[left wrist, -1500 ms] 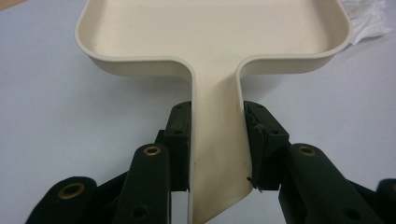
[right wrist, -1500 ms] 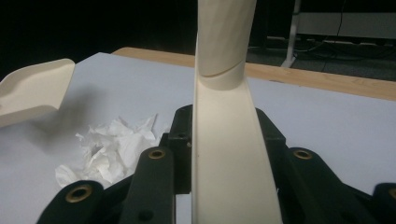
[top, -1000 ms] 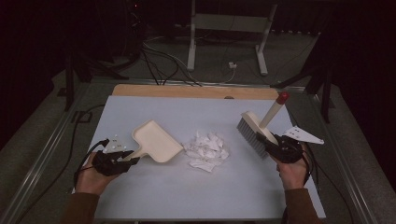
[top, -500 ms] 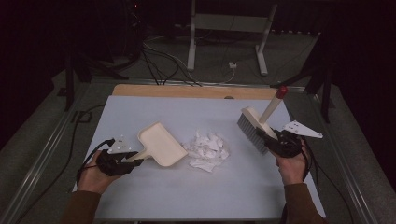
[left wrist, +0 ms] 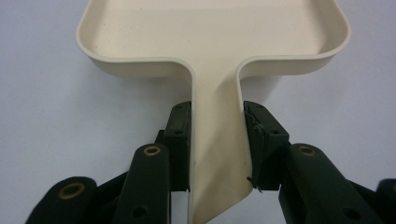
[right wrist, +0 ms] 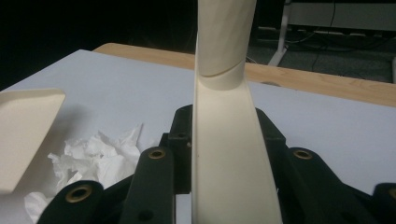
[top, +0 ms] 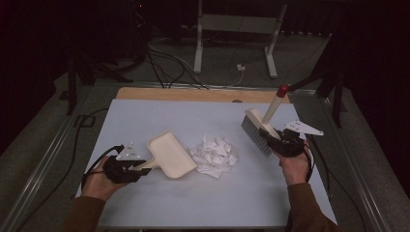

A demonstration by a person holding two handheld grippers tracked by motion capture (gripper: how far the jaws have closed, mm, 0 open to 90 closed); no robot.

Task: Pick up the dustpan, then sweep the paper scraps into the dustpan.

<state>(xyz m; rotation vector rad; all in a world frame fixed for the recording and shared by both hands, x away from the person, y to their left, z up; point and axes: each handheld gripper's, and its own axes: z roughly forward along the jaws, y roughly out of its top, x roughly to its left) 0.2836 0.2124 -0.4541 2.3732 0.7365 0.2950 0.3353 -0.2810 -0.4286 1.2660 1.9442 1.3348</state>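
Since a second ago my brush (top: 256,129) has slid a little toward the paper (top: 214,156), and the pan (top: 170,155) has crept closer to the wad from the other side. Nearest me, my left gripper (top: 139,166) clamps the pan's flat handle — in the left gripper view (left wrist: 217,140) both pads press its edges, and the tray (left wrist: 212,32) opens away from me onto the table (top: 203,203). My right gripper (top: 274,140) is closed on the brush handle (right wrist: 229,140), which runs up between the jaws; the brush sits tilted, bristles down toward the table, the red-tipped end (top: 282,90) up and away. Between the two tools lies the crumpled paper (right wrist: 95,161), just beside the pan's lip and apart from the bristles. Beyond — the table's wooden far edge (top: 193,94).
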